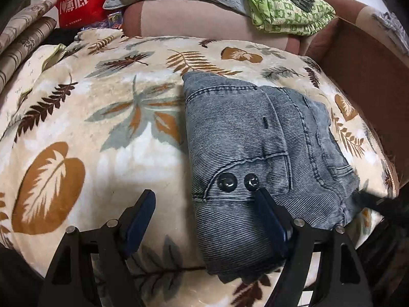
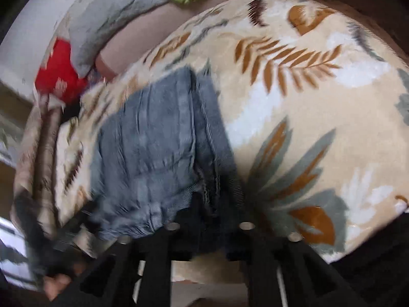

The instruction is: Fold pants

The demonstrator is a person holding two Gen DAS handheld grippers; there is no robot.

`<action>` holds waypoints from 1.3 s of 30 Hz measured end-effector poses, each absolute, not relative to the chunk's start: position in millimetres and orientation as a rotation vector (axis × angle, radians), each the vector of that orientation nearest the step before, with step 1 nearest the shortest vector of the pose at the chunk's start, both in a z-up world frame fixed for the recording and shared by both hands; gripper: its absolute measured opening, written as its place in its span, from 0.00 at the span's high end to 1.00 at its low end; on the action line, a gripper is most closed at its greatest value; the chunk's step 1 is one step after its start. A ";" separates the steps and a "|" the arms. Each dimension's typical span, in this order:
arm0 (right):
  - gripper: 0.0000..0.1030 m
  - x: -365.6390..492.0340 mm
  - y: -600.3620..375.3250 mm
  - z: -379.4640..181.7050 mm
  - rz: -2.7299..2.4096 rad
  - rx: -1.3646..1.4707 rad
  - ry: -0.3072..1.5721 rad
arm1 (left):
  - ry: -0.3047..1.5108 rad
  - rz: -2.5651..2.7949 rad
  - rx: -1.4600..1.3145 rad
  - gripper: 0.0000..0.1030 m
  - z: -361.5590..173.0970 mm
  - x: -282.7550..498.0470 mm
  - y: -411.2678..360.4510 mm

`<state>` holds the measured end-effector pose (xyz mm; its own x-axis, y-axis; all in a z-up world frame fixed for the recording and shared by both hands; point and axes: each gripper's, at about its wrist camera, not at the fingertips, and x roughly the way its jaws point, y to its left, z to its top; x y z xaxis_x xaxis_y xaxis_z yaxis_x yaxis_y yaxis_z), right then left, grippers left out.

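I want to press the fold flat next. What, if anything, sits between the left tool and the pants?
Nothing visible. The left tool is open right at the folded pants: one finger lies on the denim by the two snaps, the other over the bare leaf-print blanket.

We find open blanket left of the folded pants; a cardboard box blocks the right.

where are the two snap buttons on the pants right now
In the left wrist view, the snaps sit on the folded pants near its front edge, just ahead of the open left claw's right finger, on the leaf blanket.
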<state>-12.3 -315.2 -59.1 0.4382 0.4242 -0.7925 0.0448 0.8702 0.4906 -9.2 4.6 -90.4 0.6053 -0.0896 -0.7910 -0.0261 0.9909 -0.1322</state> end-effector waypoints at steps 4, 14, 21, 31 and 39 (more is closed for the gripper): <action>0.55 -21.0 -336.5 -31.6 0.324 0.722 1.039 | 0.921 -0.040 -0.131 0.20 -90.5 -8.8 5.0; 0.48 7.8 -320.3 -97.1 0.371 1.069 1.170 | 0.913 -0.050 -0.166 0.19 -92.1 -11.2 8.1; 0.94 18.0 -317.0 -111.8 0.351 1.028 1.160 | 0.918 -0.057 -0.185 0.19 -91.6 -9.8 11.2; 0.95 -20.4 -300.2 -34.5 0.367 0.678 1.004 | 0.803 -0.038 -0.251 0.19 -40.3 -20.6 24.0; 0.91 -11.4 -315.5 -98.1 0.340 0.682 1.115 | 0.928 -0.007 0.022 0.15 -88.8 -7.0 -22.9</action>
<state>-11.4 -315.5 -98.1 0.4175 0.5713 -0.7066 0.0801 0.7514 0.6549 -7.0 -22.9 -88.8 0.5998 0.0030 -0.8002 0.0156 0.9998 0.0154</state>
